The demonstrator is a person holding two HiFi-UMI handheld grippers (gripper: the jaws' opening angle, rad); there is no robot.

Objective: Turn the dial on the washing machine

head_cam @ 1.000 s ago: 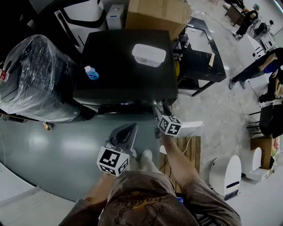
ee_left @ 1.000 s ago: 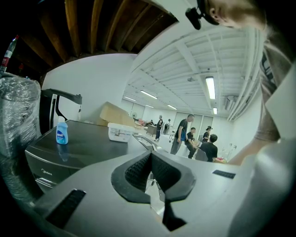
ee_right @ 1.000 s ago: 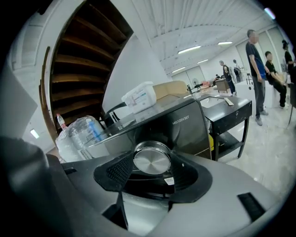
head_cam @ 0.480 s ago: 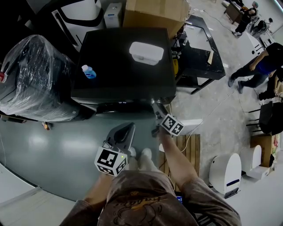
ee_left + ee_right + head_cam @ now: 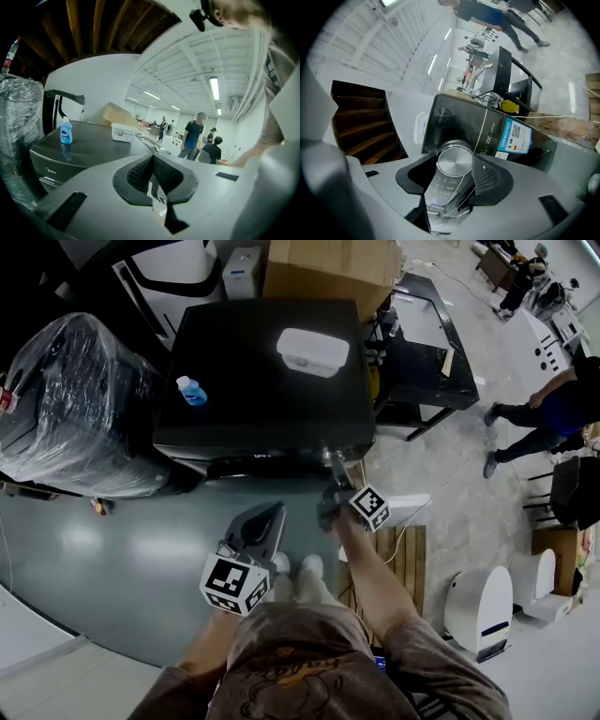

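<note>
**Head view, with both gripper views.** One black washing machine (image 5: 267,409) fills the upper centre. It has one dial (image 5: 454,161), a round brushed-metal knob on the front control panel, near the machine's 5 o'clock corner as seen from above.

Two grippers are in use. The right gripper (image 5: 331,470) reaches that front edge, its jaws closed against the dial's rim on either side. The left gripper (image 5: 267,519) hangs apart from the machine at 6 o'clock, over the floor, with its pads pressed together and nothing between them.

Two items rest on the lid:
- one blue bottle (image 5: 191,391) near the 9 o'clock edge
- one white lidded box (image 5: 314,352) toward 1 o'clock, well apart from the bottle

**Surroundings.** One cardboard carton (image 5: 333,266) stands at 12 o'clock. One plastic-wrapped bundle (image 5: 75,409) sits just beside the 9 o'clock side, and one black table (image 5: 422,371) just beside the 3 o'clock side. Open grey floor (image 5: 122,549) spreads from 6 to 8 o'clock. A wooden pallet (image 5: 398,559) lies at 5 o'clock. Two bystanders (image 5: 544,413) are visible at the right, well apart from the machine.

**Writing.**
- The front carries one blue label (image 5: 513,136) with a QR code, its print too small to read.
- The left gripper view shows the word "Midea" (image 5: 45,174) on the front.
- Each gripper cube bears square black-and-white markers.
</note>
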